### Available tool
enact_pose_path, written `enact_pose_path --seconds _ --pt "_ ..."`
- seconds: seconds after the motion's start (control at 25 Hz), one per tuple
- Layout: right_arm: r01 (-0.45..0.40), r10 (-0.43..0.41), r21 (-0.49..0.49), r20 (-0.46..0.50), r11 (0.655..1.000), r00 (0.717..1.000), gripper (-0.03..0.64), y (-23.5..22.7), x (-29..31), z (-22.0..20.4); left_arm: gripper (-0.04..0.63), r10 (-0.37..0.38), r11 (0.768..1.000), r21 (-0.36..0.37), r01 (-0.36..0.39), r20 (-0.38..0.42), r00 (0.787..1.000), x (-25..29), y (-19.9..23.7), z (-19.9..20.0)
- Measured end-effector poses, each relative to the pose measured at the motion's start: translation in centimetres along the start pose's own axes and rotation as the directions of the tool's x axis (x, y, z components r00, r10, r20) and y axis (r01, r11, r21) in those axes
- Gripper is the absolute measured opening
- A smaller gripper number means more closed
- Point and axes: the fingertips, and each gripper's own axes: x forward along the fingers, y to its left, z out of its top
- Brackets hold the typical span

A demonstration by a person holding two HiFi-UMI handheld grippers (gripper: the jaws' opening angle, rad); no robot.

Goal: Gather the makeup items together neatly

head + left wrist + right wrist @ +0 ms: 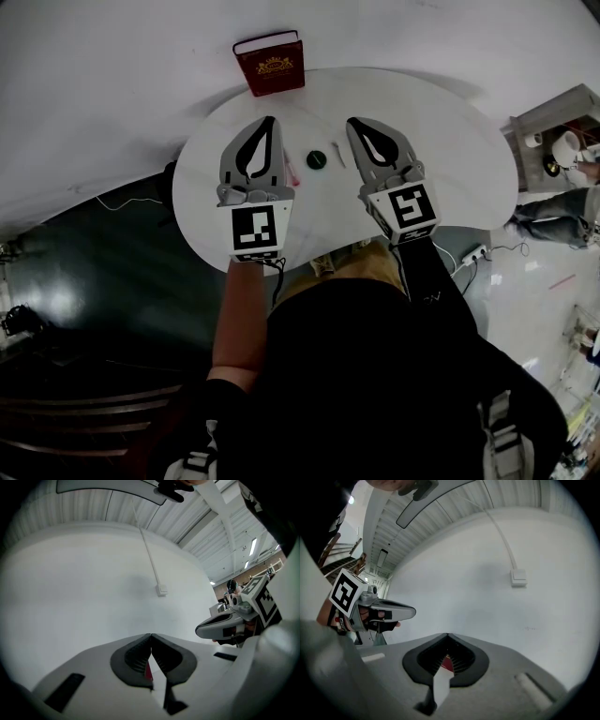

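On the round white table (450,159) lie a small dark round makeup pot (316,159), a thin pink stick (292,174) and a short white stick (338,155), all in the gap between my two grippers. My left gripper (271,120) hovers just left of them, shut with nothing in it. My right gripper (352,122) is just right of them, also shut and empty. In the left gripper view the jaws (151,635) meet at their tips, and likewise in the right gripper view (447,635). Both point level at the white wall.
A dark red book (270,63) stands at the table's far edge; a red sliver (448,663) shows below the jaws. A wall box with a cable (518,577) is ahead. A seated person (553,217) and a side table (553,117) are at the right.
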Motion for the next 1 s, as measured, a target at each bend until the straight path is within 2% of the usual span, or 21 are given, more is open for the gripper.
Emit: enact_pose_path --seconds 0.2,0.4,1.0 --pt "0.0 -0.001 -0.009 -0.009 1.0 1.0 0.005 0.16 -0.01 -0.47 0.009 0.0 1.0 -0.002 0.0 0.0 1.0 -0.18 0.17 -0.02" --pt "-0.003 0.0 -0.057 -0.046 0.998 0.999 0.005 0.5 0.22 -0.64 0.009 0.001 1.0 -0.001 -0.001 0.0 1.0 -0.02 0.19 -0.12" --pt "-0.01 0.006 -0.069 -0.052 0.998 0.999 0.005 0.76 0.48 -0.54 0.009 0.005 1.0 0.007 -0.005 -0.003 1.0 -0.03 0.53 0.03"
